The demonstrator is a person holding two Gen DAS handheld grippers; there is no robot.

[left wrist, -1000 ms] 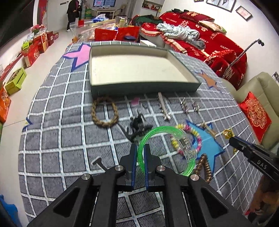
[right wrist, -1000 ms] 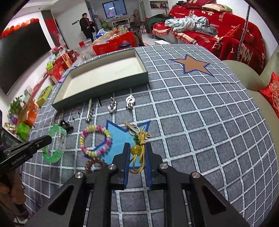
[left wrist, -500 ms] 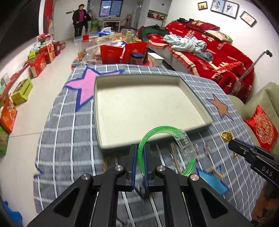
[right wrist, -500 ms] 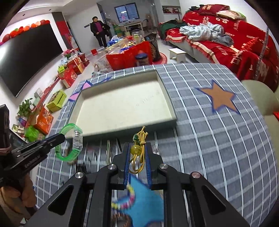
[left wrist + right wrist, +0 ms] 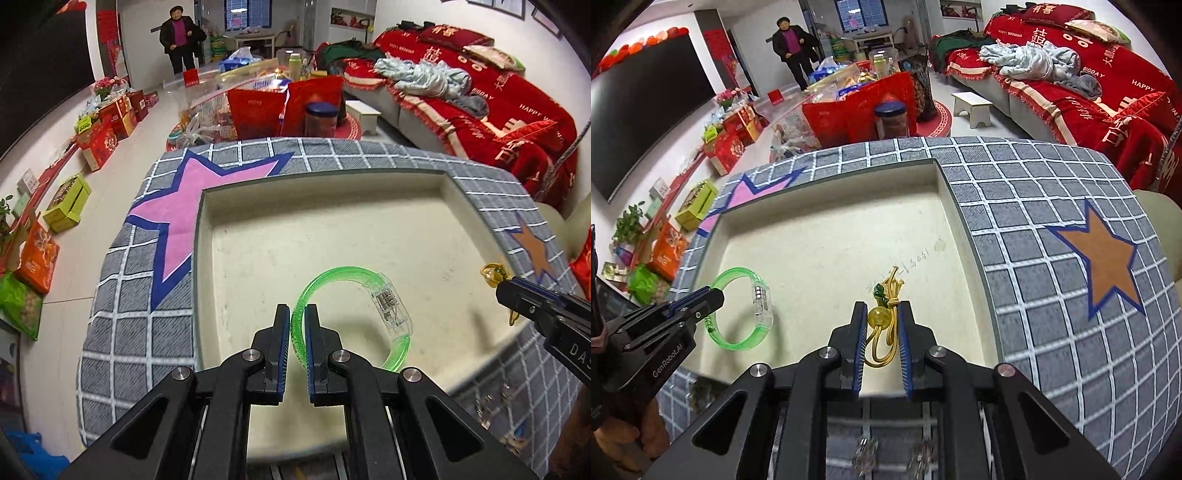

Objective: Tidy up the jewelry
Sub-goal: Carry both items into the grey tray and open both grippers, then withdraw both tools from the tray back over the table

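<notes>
My left gripper (image 5: 296, 317) is shut on a clear green bangle (image 5: 384, 306) with a small clear module, held above the cream floor of the wide shallow tray (image 5: 321, 229). The same bangle (image 5: 746, 314) and left gripper (image 5: 714, 297) show at the left of the right wrist view. My right gripper (image 5: 881, 314) is shut on a yellow cord charm (image 5: 882, 321) with an amber bead and a green knot, also over the tray (image 5: 831, 236). In the left wrist view the right gripper (image 5: 502, 286) comes in from the right with the charm (image 5: 493, 273) at its tip.
The tray lies on a grey checked cloth (image 5: 1052, 229) with a pink star (image 5: 184, 206) and a brown star (image 5: 1104, 254). Small silvery pieces (image 5: 864, 458) lie on the cloth below the tray's near wall. A person (image 5: 181, 37) stands far back among red boxes and a red sofa.
Both grippers have travelled forward from the jewelry spread on the cloth to above the tray, each still holding its piece. The loose jewelry has slipped out of view beneath them.
</notes>
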